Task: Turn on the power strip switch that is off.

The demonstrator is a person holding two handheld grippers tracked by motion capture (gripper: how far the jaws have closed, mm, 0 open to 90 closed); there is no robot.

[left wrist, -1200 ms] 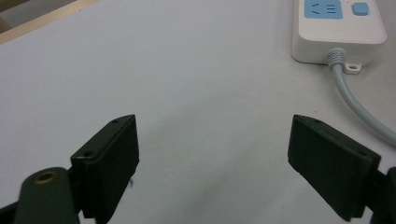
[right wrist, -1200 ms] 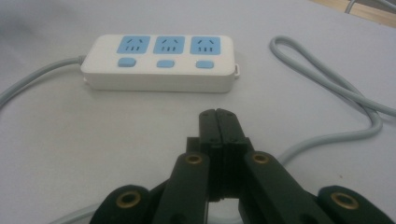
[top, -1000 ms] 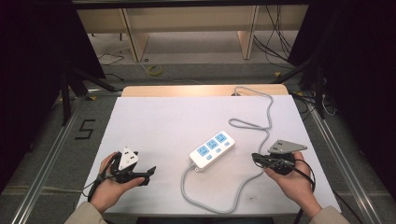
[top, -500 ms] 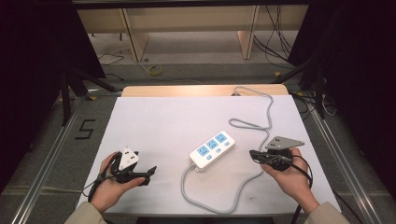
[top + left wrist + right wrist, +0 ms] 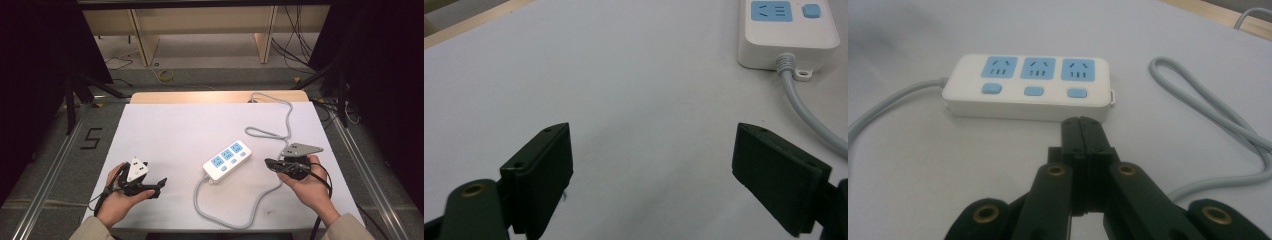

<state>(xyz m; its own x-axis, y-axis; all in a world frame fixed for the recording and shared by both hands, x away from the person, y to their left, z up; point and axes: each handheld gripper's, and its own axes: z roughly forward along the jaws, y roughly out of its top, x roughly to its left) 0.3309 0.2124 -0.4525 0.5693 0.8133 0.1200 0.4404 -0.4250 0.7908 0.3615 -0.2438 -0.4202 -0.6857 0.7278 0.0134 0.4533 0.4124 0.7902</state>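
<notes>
Nearest, at the front edge of the white tabletop [image 5: 165, 130], the person's two hands each hold a claw. On the left, the left claw [image 5: 159, 183] sits low over bare tabletop with its jaws spread wide — in the left gripper view [image 5: 651, 170] nothing lies between them. On the right, the right claw [image 5: 270, 163] has its jaws pressed together with nothing in them; the right gripper view [image 5: 1081, 131] shows their tips pointing at the long side of the power strip [image 5: 1028, 86], very near it, though I cannot tell whether they touch.

Further in, the power strip [image 5: 227, 159] lies flat and slantwise near the middle of the tabletop — between the two claws, closer to the right one. It is white, with three blue sockets and three blue buttons in a row. Its grey cord [image 5: 227, 217] leaves the near end, loops along the front edge, passes by the right hand and runs on, with one loop, to the far edge of the tabletop.
</notes>
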